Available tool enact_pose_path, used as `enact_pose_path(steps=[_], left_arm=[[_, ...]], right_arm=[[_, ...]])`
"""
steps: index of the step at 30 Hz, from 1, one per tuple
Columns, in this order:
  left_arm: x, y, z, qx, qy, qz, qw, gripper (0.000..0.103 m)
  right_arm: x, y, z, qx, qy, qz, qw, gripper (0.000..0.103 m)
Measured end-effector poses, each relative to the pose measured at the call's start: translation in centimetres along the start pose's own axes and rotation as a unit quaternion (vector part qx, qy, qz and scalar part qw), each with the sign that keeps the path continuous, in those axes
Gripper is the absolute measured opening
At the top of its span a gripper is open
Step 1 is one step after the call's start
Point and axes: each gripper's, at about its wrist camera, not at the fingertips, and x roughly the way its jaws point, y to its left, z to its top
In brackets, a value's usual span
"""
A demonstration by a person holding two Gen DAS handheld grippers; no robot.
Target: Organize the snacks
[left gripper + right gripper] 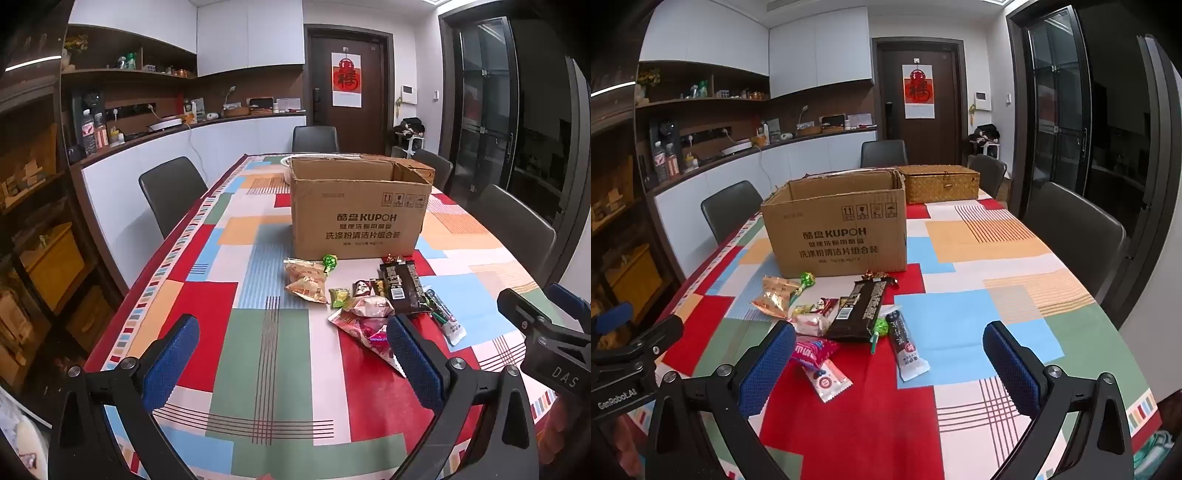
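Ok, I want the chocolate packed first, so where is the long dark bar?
The long dark bar lies mid-pile on the tablecloth, just in front of the cardboard box, with the white-ended stick pack on its right.

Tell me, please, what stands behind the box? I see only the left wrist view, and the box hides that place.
Observer: A woven basket with its lid shut, behind the box and to its right.
Operator: Does the right gripper hold something? I see only its edge.
Observer: No. The right gripper is open, with nothing between its fingers.
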Motion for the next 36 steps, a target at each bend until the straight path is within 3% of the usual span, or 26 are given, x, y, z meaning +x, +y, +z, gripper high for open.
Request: enact_pose_path(steps=[36], left_arm=[[-0.9,-0.3,-0.2,0.002,-0.004,-0.007,1.0,0.103]], right_arm=[[-0.4,0.2,-0.3,-0.001,-0.001,0.005,1.0,0.102]])
